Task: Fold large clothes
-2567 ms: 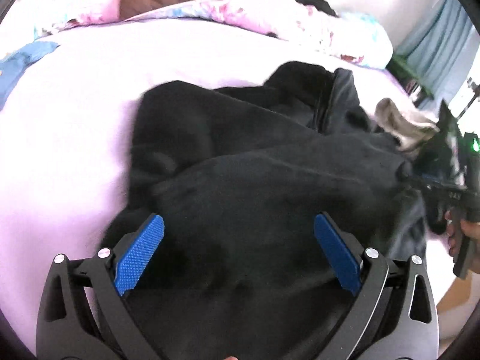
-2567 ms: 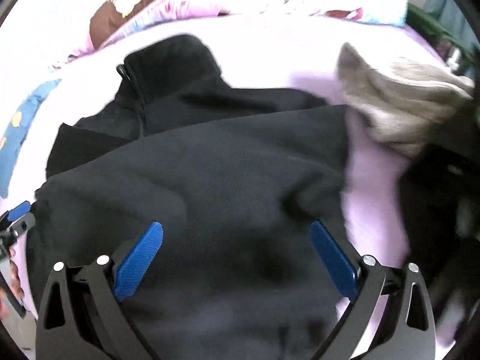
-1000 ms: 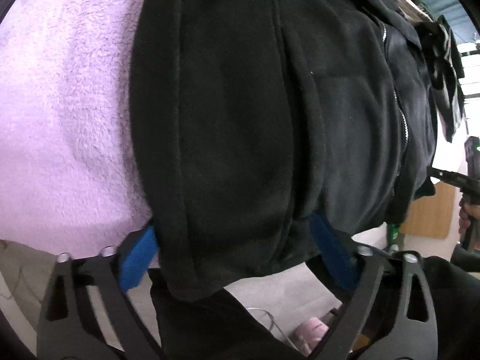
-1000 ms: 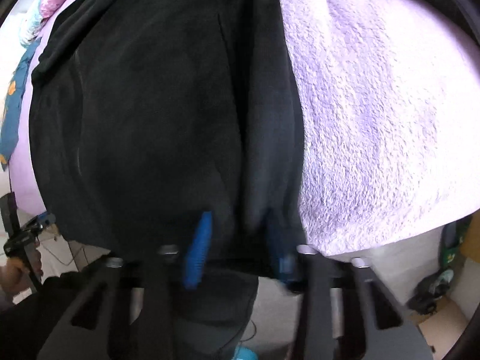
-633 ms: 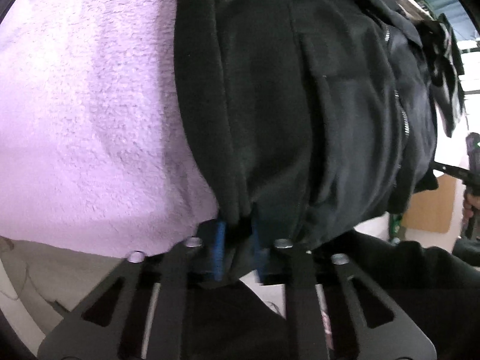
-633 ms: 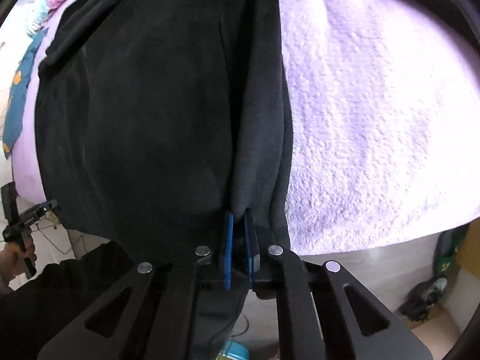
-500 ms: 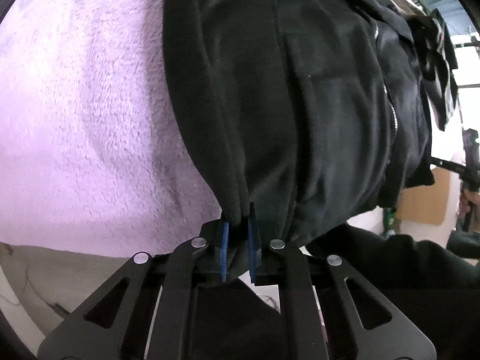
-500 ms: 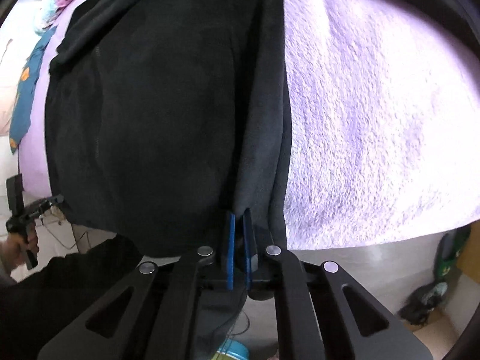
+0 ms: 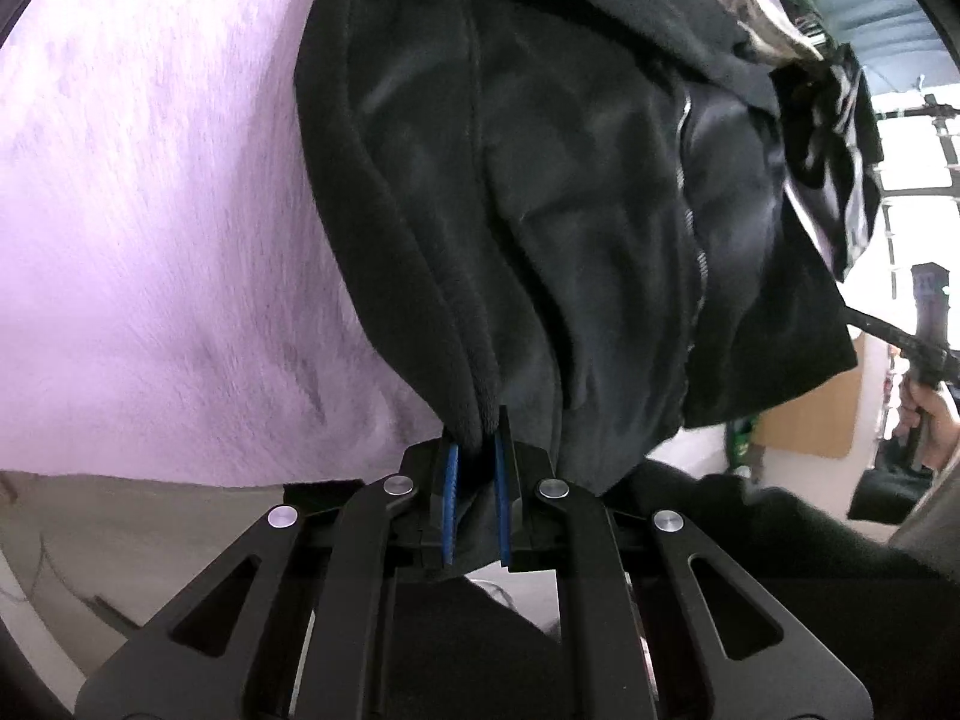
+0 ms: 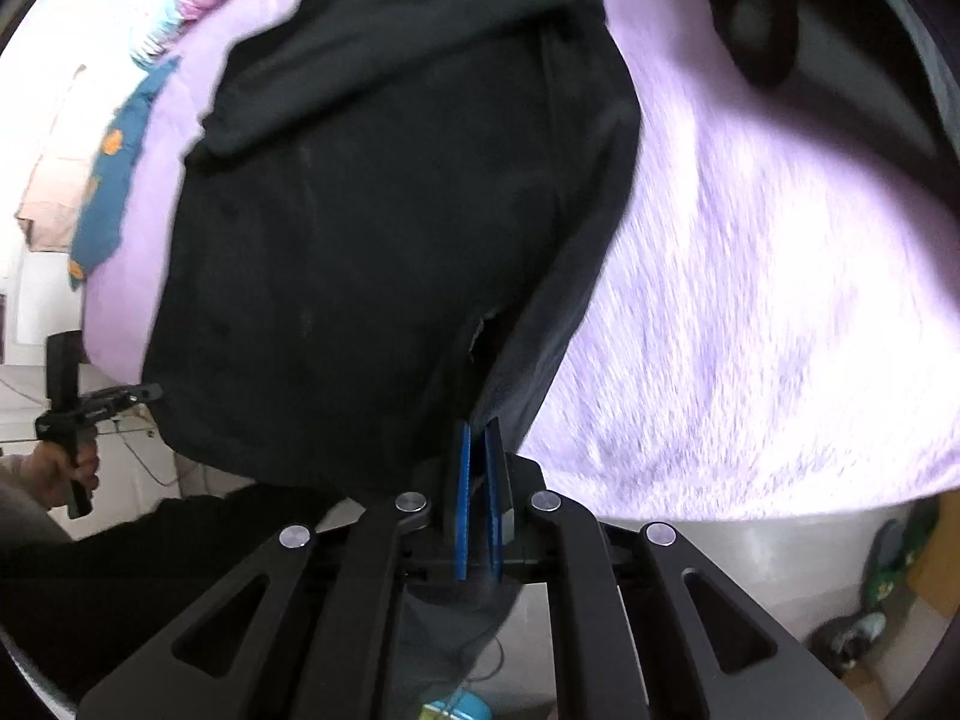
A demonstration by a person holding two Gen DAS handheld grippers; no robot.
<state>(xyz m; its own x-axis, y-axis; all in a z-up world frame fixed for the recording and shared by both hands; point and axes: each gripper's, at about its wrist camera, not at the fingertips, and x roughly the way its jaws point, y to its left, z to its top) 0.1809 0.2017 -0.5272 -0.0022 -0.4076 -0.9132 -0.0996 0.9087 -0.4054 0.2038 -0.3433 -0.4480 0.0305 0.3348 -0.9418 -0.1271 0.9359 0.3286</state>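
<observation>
Your left gripper (image 9: 474,483) is clamped tight on the thick hem of the black fleece jacket (image 9: 540,180) — blue pads nearly meeting, fabric bunched between them. Your right gripper (image 10: 478,474) is likewise pinched closed on the jacket's (image 10: 384,210) opposite bottom corner. The jacket lies spread on the lilac fleece blanket (image 9: 150,210), its hem lifted at the bed's near edge, its zipper (image 9: 693,228) running up the front. Beyond the jacket's far side — a grey-beige garment (image 9: 762,30). Left of the jacket, a teal patterned cloth (image 10: 114,180).
</observation>
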